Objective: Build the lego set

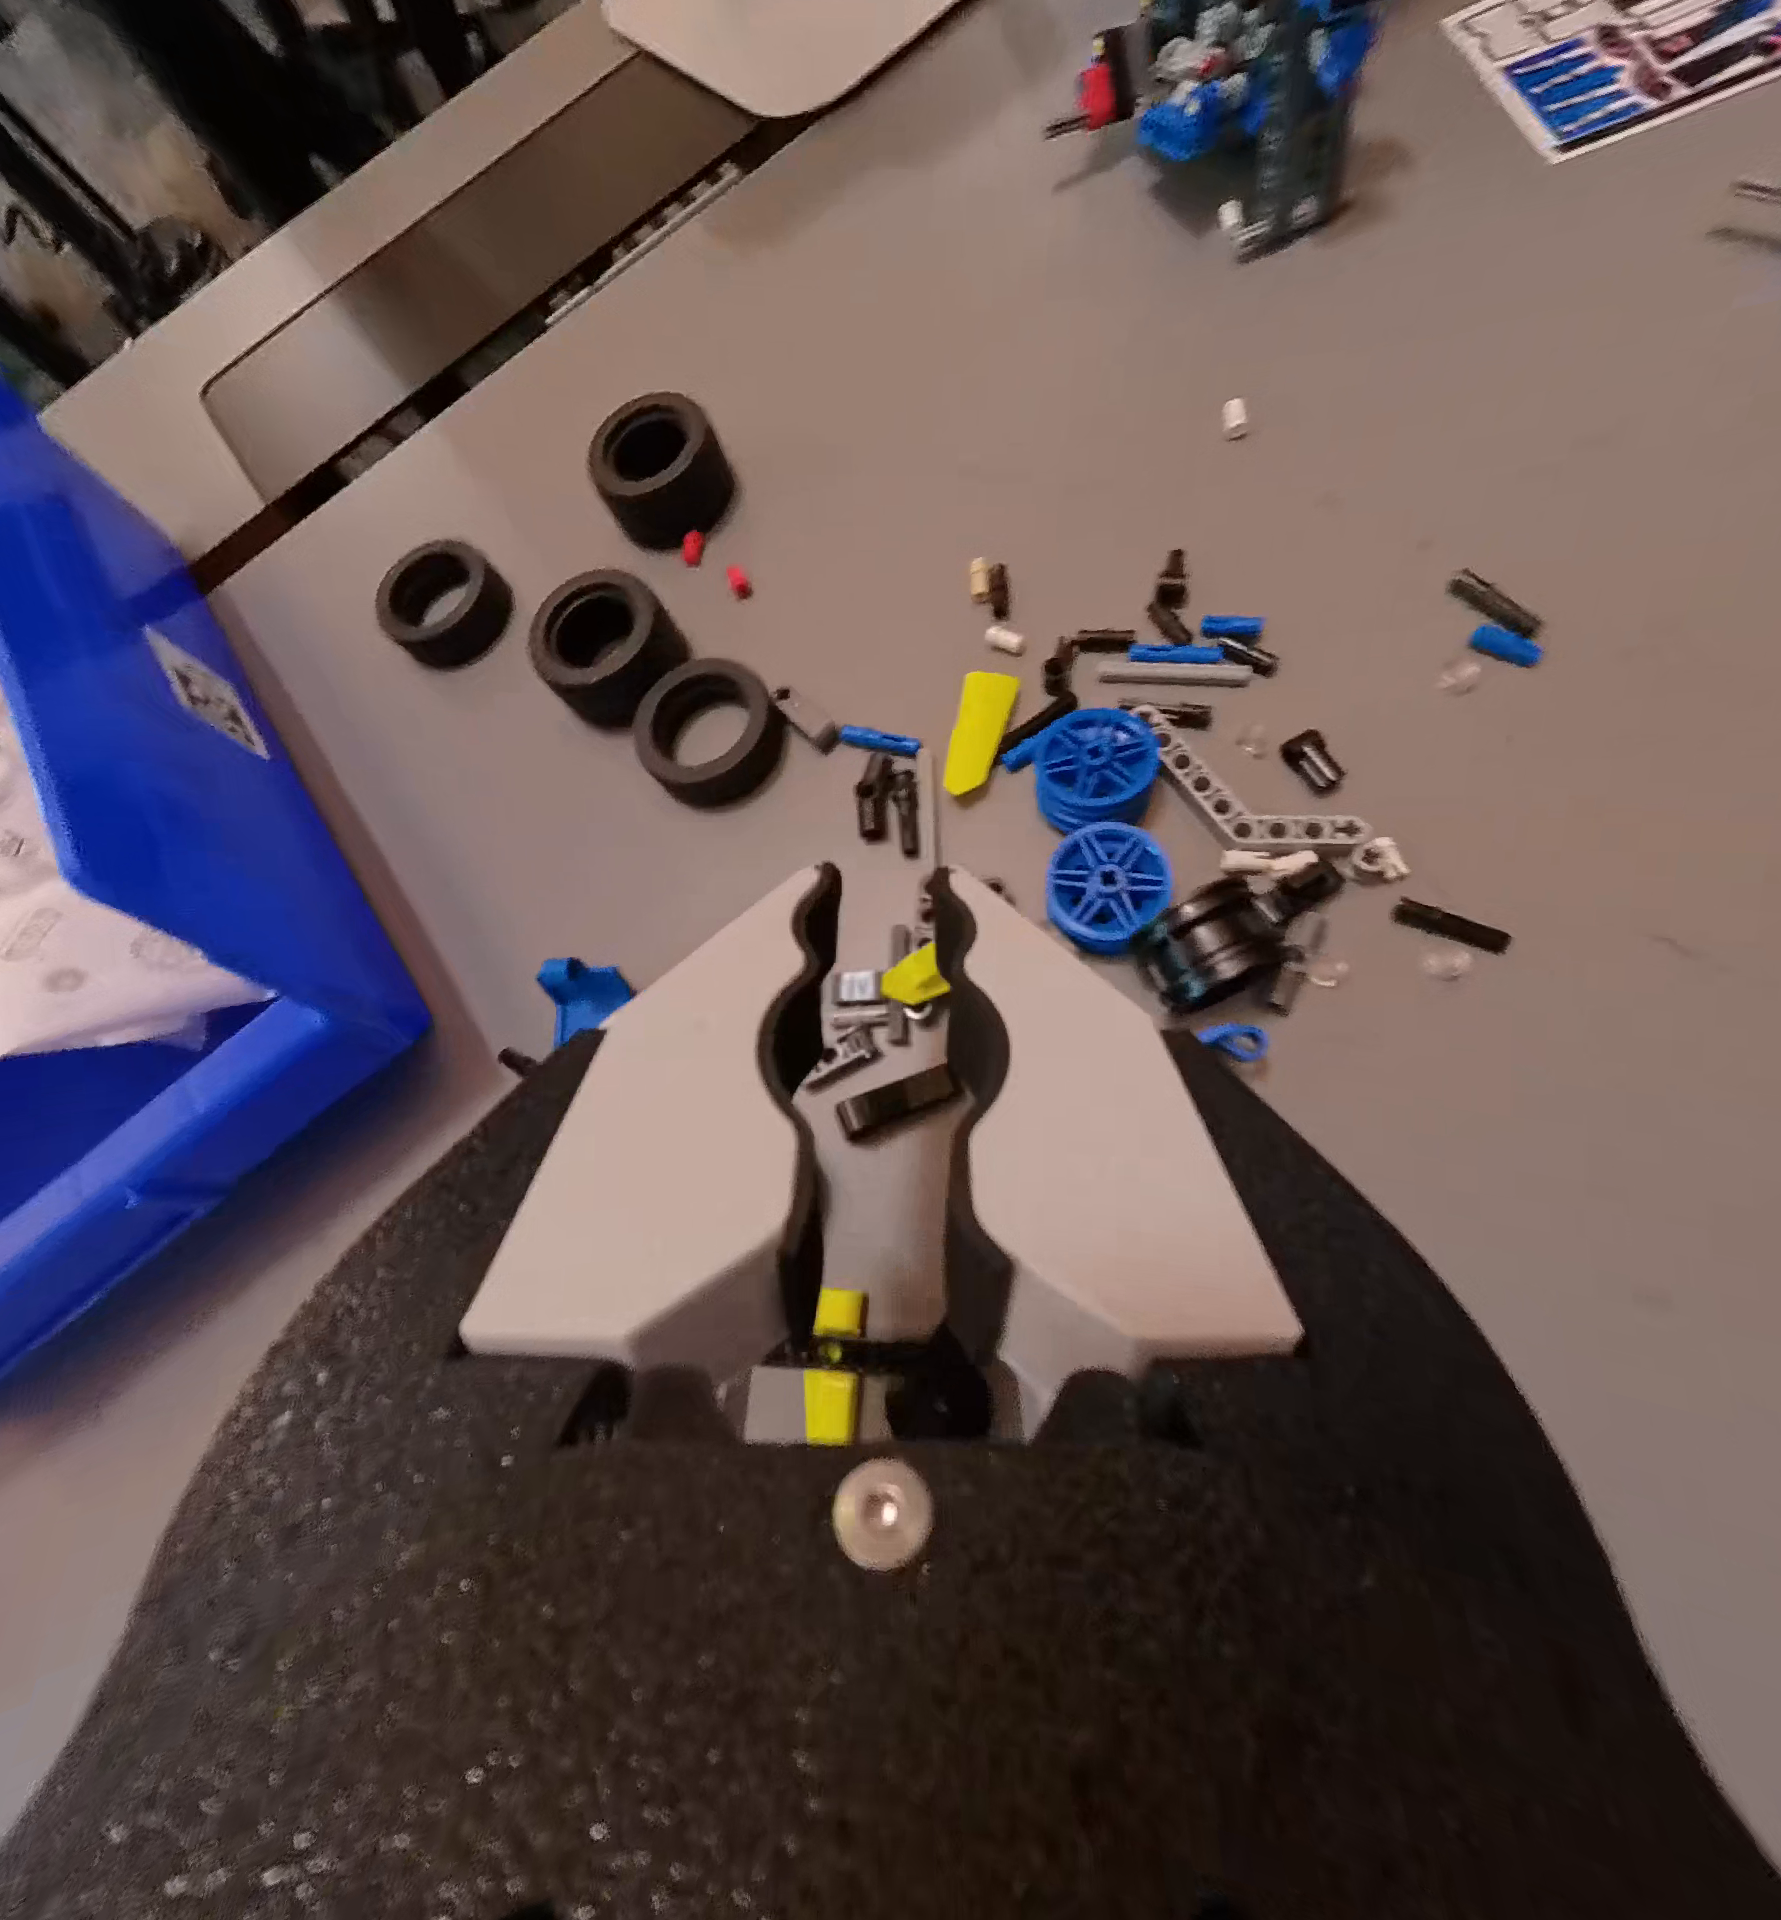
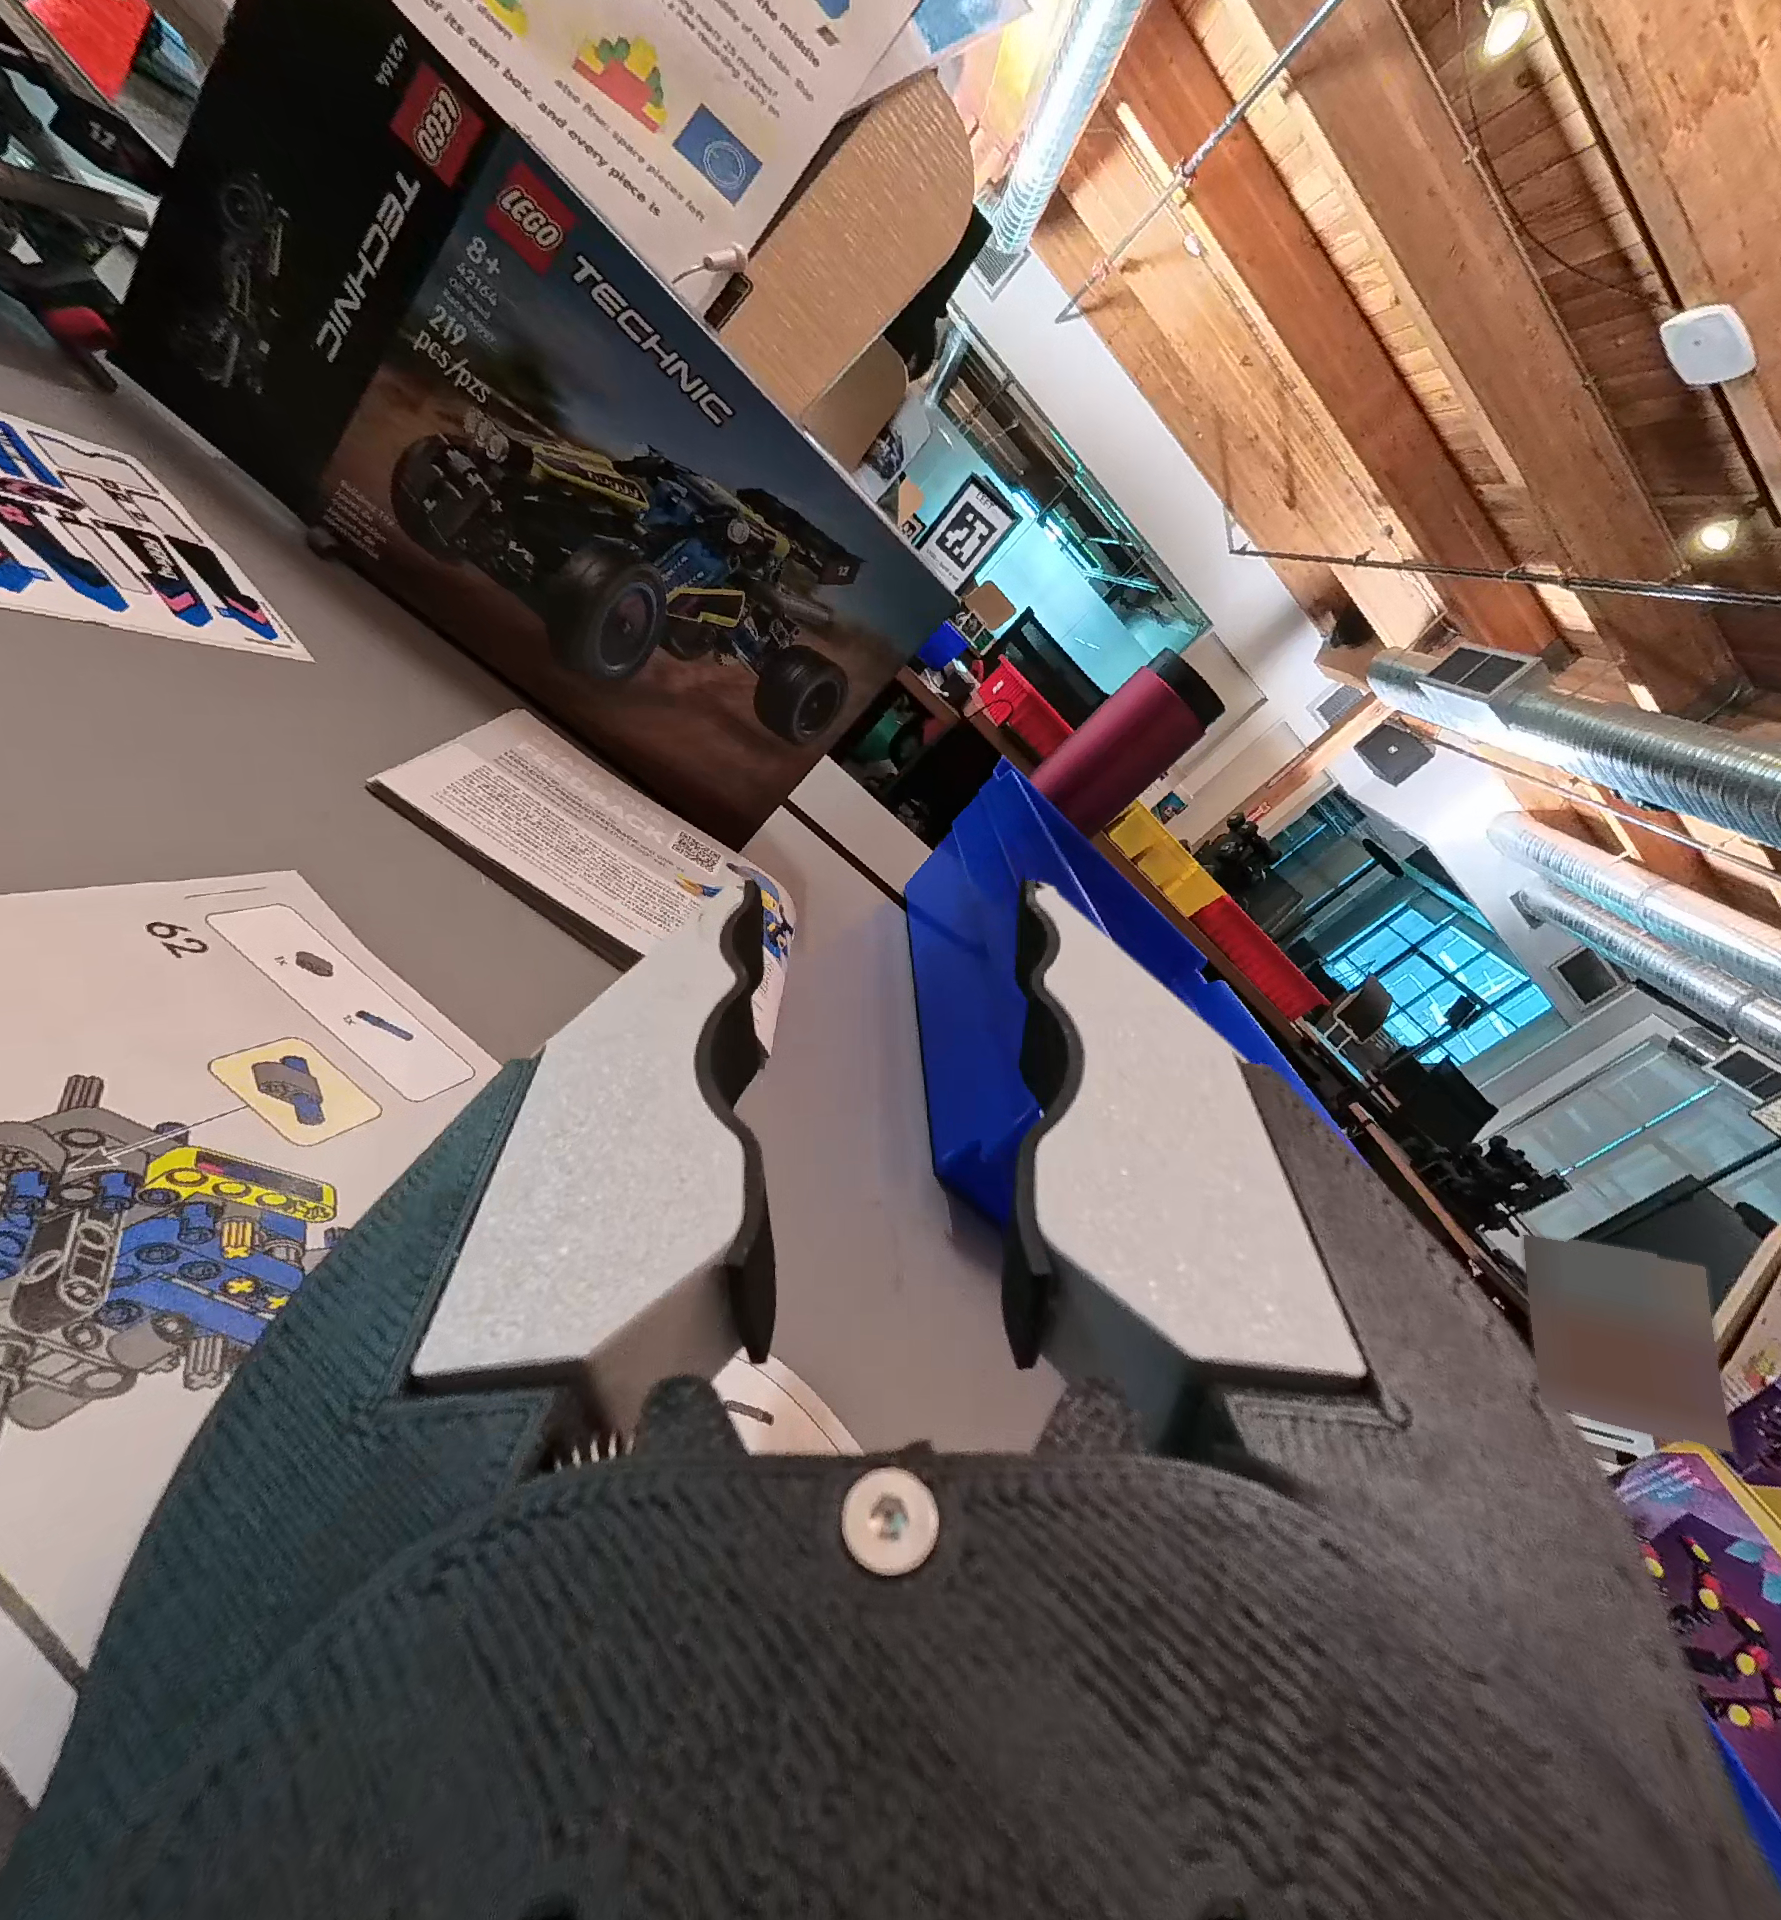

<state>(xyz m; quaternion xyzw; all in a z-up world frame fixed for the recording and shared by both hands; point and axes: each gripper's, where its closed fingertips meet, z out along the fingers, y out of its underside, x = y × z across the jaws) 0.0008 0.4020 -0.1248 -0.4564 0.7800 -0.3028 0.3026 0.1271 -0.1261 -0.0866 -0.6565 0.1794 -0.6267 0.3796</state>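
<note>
In the left wrist view my left gripper [image 1: 884,883] hovers over loose lego parts on the grey table [image 1: 1281,1195]. Its jaws stand a narrow gap apart with nothing between the tips. Under the gap lie a small yellow piece [image 1: 912,975] and a black piece [image 1: 891,1110]. Just beyond the tips are black pins [image 1: 888,802], a thin grey axle [image 1: 933,810], a yellow panel [image 1: 979,727], two blue wheel rims [image 1: 1096,764] and a grey angled beam [image 1: 1239,800]. Several black tyres [image 1: 605,644] lie to the left. The partly built blue model [image 1: 1250,114] stands far back. My right gripper [image 2: 891,914] is open and empty, tilted, above the open instruction booklet [image 2: 138,1143].
A blue bin [image 1: 138,883] holding paper bags is at the left, near the table's edge. A sticker sheet [image 1: 1634,62] lies at the far right. In the right wrist view the set's box [image 2: 553,436], a leaflet [image 2: 553,821] and another blue bin [image 2: 979,987] stand ahead. The left gripper's tips are roughly 55 cm from the right gripper's. It is some 5 cm from my left tips to the small yellow piece [image 1: 912,975]. My left gripper is the nearer one to the thin grey axle [image 1: 933,810]: about 8 cm, against 50 cm. The partly built blue model [image 1: 1250,114] lies some 25 cm from my left tips, 35 cm from my right tips.
</note>
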